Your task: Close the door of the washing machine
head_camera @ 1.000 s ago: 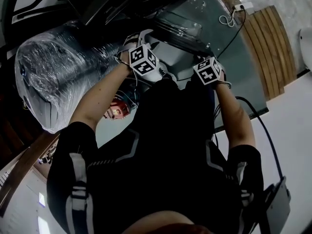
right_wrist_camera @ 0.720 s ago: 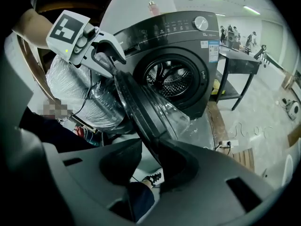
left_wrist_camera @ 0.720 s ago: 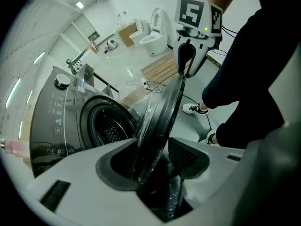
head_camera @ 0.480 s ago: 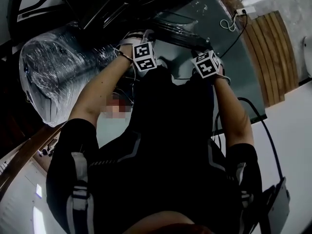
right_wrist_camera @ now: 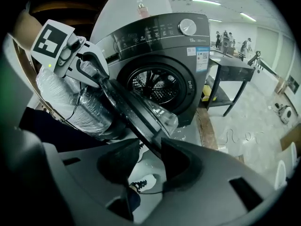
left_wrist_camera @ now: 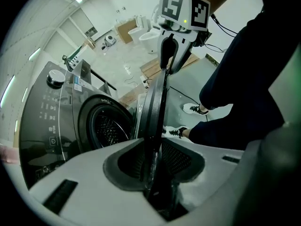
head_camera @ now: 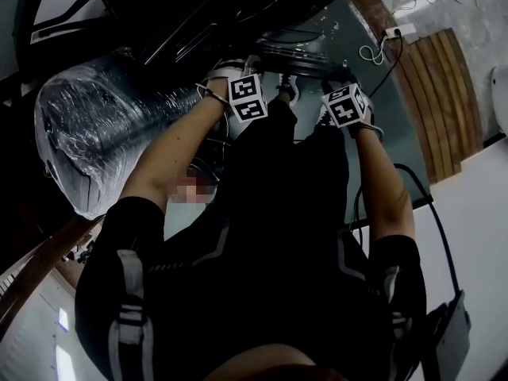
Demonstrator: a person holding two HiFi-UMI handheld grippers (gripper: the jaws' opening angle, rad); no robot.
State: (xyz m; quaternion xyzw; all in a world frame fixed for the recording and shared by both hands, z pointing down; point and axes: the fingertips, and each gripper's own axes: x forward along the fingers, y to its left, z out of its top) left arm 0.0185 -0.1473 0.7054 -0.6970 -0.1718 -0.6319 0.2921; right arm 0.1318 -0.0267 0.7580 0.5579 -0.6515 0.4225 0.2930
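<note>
The washing machine [right_wrist_camera: 164, 46] stands in the upper middle of the right gripper view. Its door [right_wrist_camera: 134, 112] is swung wide open and runs edge-on from the upper left down to the frame's centre. The left gripper [left_wrist_camera: 154, 161] has just closed and pinches the door's rim at the bottom centre of its own view. The right gripper [right_wrist_camera: 149, 157] has just been opening; the rim sits between its spread jaws, seemingly brushing only one pad.
</note>
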